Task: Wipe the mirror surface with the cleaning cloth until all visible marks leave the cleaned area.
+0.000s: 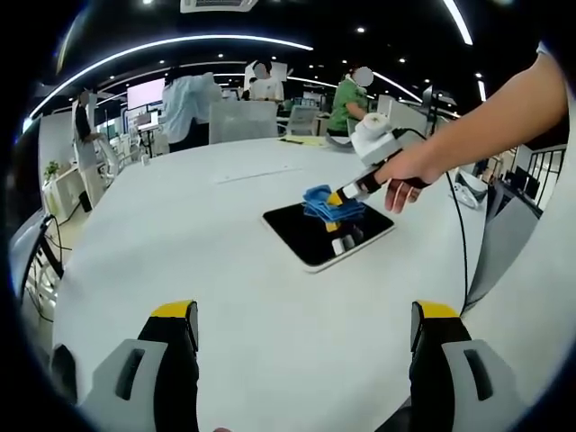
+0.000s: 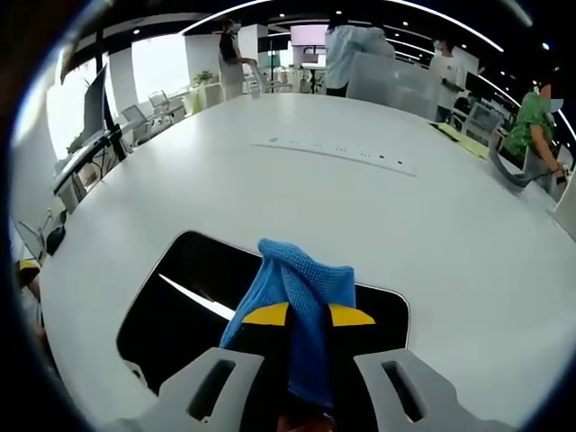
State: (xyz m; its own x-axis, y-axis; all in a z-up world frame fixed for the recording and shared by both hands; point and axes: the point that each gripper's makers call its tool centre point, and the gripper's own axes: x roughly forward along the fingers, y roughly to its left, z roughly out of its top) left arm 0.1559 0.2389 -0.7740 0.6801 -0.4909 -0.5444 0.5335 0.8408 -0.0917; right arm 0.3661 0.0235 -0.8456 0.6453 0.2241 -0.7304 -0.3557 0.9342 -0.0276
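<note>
A dark rectangular mirror (image 1: 315, 236) lies flat on the white table (image 1: 180, 234). In the left gripper view, the right gripper (image 1: 337, 198), held by a person's hand, presses a blue cleaning cloth (image 1: 317, 204) onto the mirror's far part. My left gripper (image 1: 306, 326) stands open near the table's front, well short of the mirror, with nothing between its yellow-tipped jaws. In the right gripper view, the right gripper (image 2: 309, 315) is shut on the blue cloth (image 2: 301, 297), which hangs down over the dark mirror (image 2: 184, 301).
The white table (image 2: 360, 207) is large and round-edged. Papers (image 1: 301, 140) lie at its far side. Several people stand or sit beyond it, by chairs and desks. A cable (image 1: 459, 234) trails from the right gripper across the table's right side.
</note>
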